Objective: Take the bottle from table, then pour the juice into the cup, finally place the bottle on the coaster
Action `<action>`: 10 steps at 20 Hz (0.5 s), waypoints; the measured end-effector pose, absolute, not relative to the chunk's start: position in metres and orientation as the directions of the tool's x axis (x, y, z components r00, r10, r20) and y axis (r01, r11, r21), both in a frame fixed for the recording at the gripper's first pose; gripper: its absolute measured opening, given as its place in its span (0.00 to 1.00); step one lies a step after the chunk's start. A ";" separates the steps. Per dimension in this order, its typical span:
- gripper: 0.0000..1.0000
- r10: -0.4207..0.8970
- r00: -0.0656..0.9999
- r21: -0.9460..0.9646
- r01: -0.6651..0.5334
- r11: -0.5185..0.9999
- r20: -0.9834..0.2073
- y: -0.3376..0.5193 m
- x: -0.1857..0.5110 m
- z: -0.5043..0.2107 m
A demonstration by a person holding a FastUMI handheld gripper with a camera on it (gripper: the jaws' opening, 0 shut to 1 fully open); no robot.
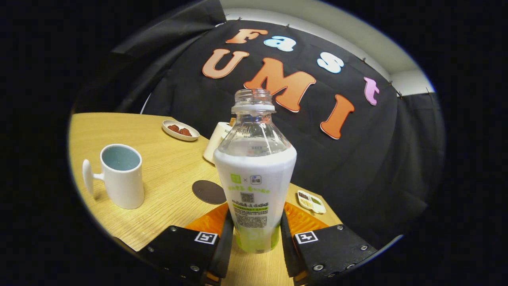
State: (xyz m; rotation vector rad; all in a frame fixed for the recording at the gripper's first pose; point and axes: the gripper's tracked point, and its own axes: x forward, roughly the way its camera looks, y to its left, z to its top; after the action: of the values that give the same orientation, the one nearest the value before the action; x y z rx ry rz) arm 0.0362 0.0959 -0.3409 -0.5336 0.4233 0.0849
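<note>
Taking the bottle (254, 174) as the landmark and reading across from its left: the white cup (121, 175) stands on the wooden table (170, 159) well off to the bottle's left, handle turned away from it, mouth open and upright, with nothing in it that can be made out as juice. Nearer the bottle, just left of its base, lies the dark round coaster (208, 192), bare. Behind the coaster and farther back sits a small oval dish (180, 130) with reddish pieces in it, and a white container (216, 142) is partly hidden behind the bottle's shoulder. The bottle itself is uncapped, clear at the top and wrapped in a white and green label lower down; it stands upright between the fingers of the gripper (255, 234), both of which appear to press its lower sides — so the tool looks closed on the bottle. Whether its base rests on the table or has just left it cannot be told. Right of the bottle lies a small tray (311, 201) with two compartments. As a judgement: the grasp is made, so the taking step is under way or just completed — pouring into the cup and setting the bottle on the coaster both remain.
</note>
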 end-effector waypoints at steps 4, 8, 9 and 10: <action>0.56 -0.034 0.938 -0.627 -0.202 0.753 -0.344 0.105 0.045 -0.328; 0.56 -0.027 0.951 -0.734 -0.220 0.642 -0.309 0.114 0.049 -0.325; 0.56 -0.025 0.954 -0.759 -0.222 0.612 -0.298 0.116 0.048 -0.323; 0.56 -0.021 0.957 -0.783 -0.223 0.580 -0.288 0.118 0.049 -0.323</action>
State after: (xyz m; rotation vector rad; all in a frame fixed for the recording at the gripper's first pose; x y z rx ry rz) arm 0.0488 0.1180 -0.3225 -0.9475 0.2793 0.1198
